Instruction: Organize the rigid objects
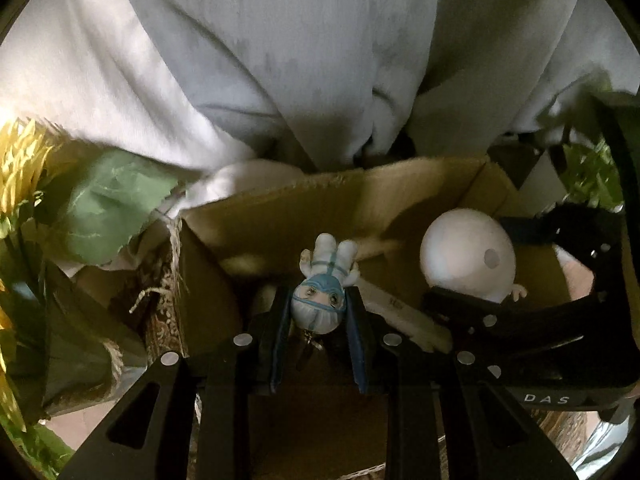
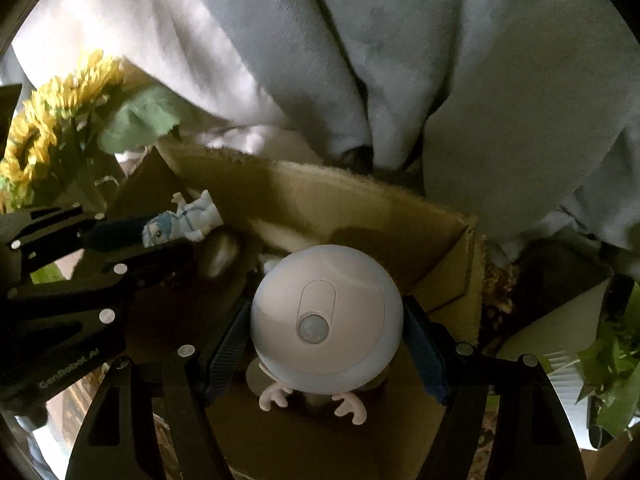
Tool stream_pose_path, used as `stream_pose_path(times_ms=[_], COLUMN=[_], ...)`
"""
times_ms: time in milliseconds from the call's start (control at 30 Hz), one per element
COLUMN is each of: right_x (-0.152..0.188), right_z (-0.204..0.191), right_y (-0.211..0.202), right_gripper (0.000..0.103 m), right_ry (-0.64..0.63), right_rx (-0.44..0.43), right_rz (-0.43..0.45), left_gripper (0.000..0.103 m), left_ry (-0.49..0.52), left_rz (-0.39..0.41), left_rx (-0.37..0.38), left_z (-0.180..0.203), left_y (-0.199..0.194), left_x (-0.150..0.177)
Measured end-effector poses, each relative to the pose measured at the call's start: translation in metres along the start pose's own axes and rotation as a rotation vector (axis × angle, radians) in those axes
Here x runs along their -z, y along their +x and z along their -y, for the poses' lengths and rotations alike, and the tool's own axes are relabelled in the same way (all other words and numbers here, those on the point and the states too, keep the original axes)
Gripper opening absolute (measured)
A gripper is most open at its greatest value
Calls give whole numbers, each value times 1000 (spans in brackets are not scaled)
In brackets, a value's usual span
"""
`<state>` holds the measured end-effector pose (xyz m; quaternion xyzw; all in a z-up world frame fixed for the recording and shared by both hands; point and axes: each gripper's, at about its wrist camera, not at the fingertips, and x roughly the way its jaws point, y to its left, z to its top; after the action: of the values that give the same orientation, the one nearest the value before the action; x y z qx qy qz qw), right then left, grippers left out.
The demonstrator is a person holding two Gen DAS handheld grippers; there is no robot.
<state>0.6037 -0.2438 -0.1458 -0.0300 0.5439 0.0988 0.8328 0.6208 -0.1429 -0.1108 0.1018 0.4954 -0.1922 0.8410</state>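
Note:
A small figurine in a white and blue protective suit (image 1: 326,280) hangs head toward the camera, with my left gripper (image 1: 318,300) shut on its head. It is over the open cardboard box (image 1: 280,216). In the right wrist view the same figurine (image 2: 188,220) sticks out of the left gripper (image 2: 152,240) at the box's left side. My right gripper (image 2: 326,320) is shut on a round white lamp with a sensor and small antlers (image 2: 326,280), its blue pads against both sides. The lamp (image 1: 466,254) sits low inside the box (image 2: 360,208).
A flat white item (image 1: 400,308) and a rounded pale object (image 2: 222,254) lie in the box. Yellow artificial sunflowers (image 1: 20,160) with green leaves (image 1: 104,208) crowd the left. Pale draped cloth (image 1: 280,60) hangs behind. A green plant in a white ribbed pot (image 2: 568,380) stands right.

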Motion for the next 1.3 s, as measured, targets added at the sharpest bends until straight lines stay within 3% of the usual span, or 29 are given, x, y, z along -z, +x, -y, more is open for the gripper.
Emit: stream_pose_path(times_ms=[100, 300, 633, 800, 967, 1300], right_x=[2, 7, 36, 61, 92, 170], right_z=[-6, -8, -17, -32, -51, -90], right_y=[2, -5, -66, -108, -142, -208], right_gripper=[76, 77, 78, 85, 91, 93], right_ry=[-32, -22, 43, 71, 103, 174], right_rx=[27, 25, 52, 97, 160, 215], right_rz=[-16, -26, 96, 170, 241, 380], left_gripper=[43, 52, 74, 91, 98, 101], left_ry=[-5, -35, -45, -58, -54, -90], left_rz=[-6, 8, 177, 283, 356, 421], left_rx=[-17, -34, -101, -201, -252, -198], left_z=[0, 1, 15, 21, 27, 42], left_y=[-1, -15, -95, -143, -176, -228], left_x=[3, 11, 49, 83, 118, 197])
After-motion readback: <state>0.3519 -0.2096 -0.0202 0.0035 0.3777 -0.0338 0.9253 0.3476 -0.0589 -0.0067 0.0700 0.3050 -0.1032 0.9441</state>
